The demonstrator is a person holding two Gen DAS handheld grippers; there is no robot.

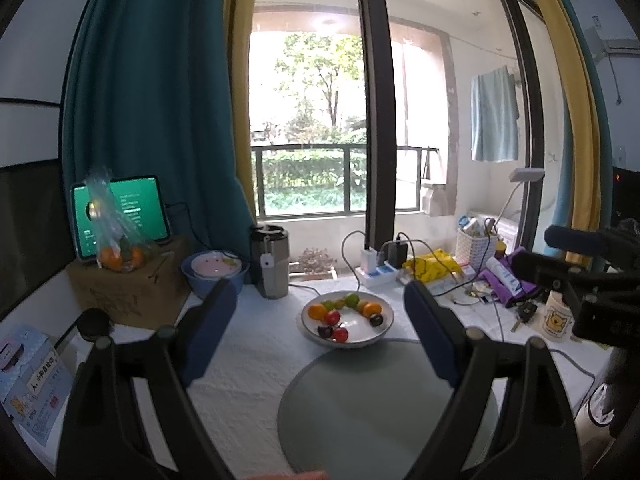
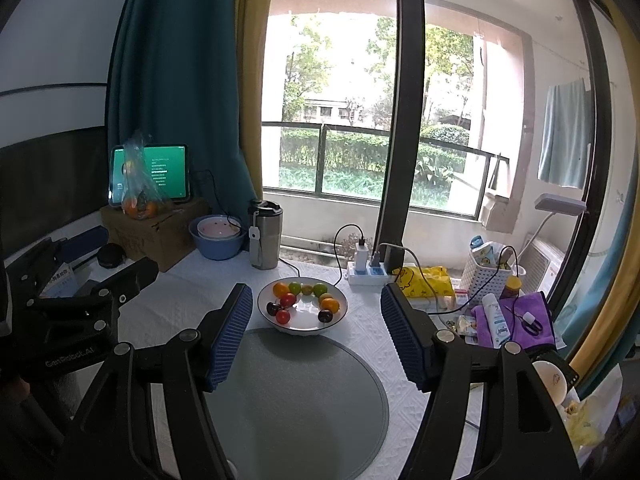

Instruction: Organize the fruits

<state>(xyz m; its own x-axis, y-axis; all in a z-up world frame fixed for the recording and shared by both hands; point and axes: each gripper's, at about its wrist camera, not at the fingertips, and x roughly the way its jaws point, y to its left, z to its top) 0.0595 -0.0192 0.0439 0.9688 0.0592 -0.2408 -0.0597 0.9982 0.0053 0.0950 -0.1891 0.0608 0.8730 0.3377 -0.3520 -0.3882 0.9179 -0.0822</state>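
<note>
A white bowl [image 1: 382,330] [image 2: 340,314] holds several small fruits: oranges [image 1: 318,311], green ones [image 1: 351,299], red ones [image 1: 340,334] and dark ones [image 1: 376,320]. It stands on the white tablecloth just beyond a round grey mat [image 1: 360,408] [image 2: 296,400]. My left gripper [image 1: 320,316] is open and empty, held above the mat and short of the bowl. My right gripper [image 2: 316,308] is open and empty too, also short of the bowl. In the right wrist view the left gripper [image 2: 120,284] shows at the left.
A steel tumbler [image 1: 270,264], a blue bowl with a pink dish [image 1: 214,272], a cardboard box [image 1: 128,292] with a bag of oranges [image 1: 118,258] and a tablet stand at the back left. A power strip [image 2: 366,270], yellow pack [image 2: 426,280], white basket [image 2: 486,276], purple cloth [image 2: 520,316] and mug [image 1: 556,320] crowd the right.
</note>
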